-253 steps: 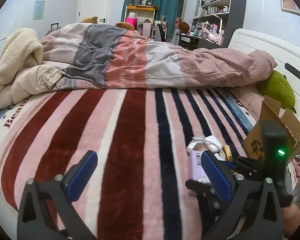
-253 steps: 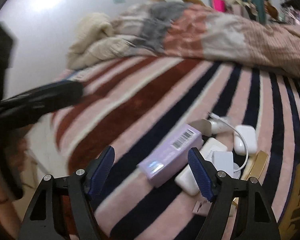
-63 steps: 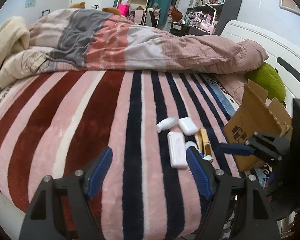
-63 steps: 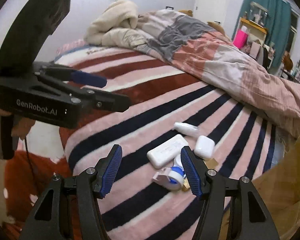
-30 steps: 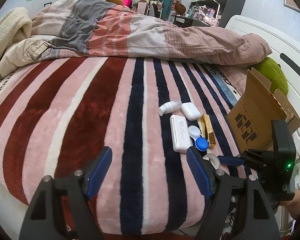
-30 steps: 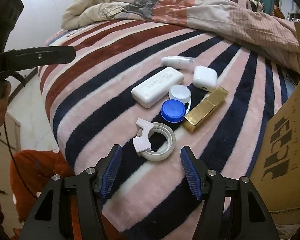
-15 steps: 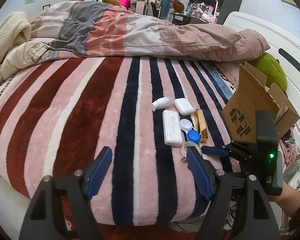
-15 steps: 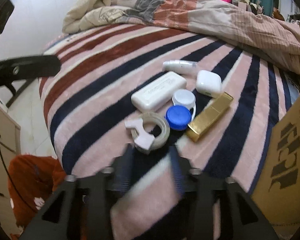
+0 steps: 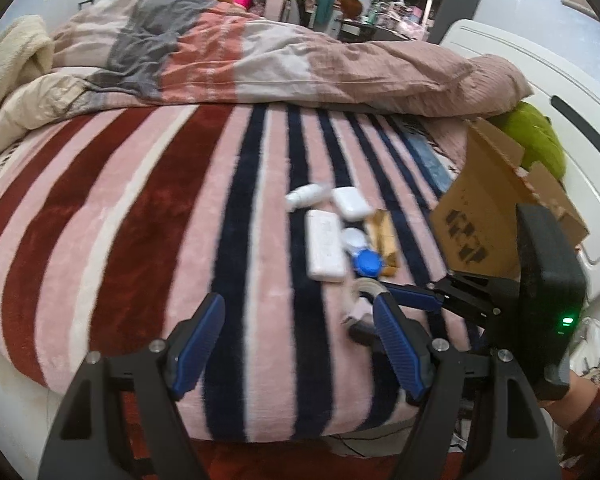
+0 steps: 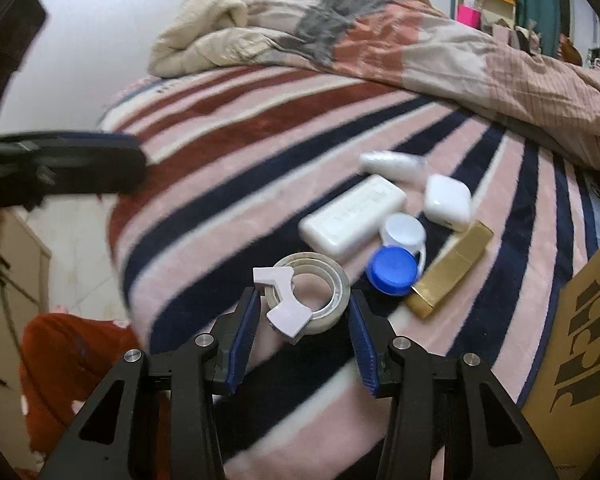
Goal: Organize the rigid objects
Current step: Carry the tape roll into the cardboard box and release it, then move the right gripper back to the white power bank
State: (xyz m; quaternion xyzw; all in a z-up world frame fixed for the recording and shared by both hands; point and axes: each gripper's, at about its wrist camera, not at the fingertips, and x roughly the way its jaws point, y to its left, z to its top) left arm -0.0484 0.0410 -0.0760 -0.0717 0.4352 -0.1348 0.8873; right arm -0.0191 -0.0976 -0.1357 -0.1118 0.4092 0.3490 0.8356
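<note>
Here the right gripper (image 10: 302,318) sits low over the near edge of the bed, its blue ribbed fingers (image 10: 244,334) parted to either side of a roll of clear tape (image 10: 314,292) in a pale lilac dispenser clip; whether the pads touch the roll cannot be told. The tape lies on the striped plush blanket (image 10: 228,184), pink, dark red and navy. Just beyond it sit a blue round cap (image 10: 392,271) joined to a white one (image 10: 403,230), a flat white rounded case (image 10: 352,213), a small white earbud-type case (image 10: 447,201), a white tube (image 10: 392,163) lying on its side, and a gold rectangular box (image 10: 452,269), all close together. A brown cardboard box (image 10: 580,352) with black print stands just right of the cluster, flaps up. A rumpled quilt (image 10: 420,48) is heaped across the far side of the bed.

The left gripper (image 9: 296,340) hangs wide open and empty over the bed's near edge, well left of the tape (image 9: 362,292); the right gripper's finger (image 9: 410,298) crosses its view in front of the cardboard box (image 9: 488,208).
</note>
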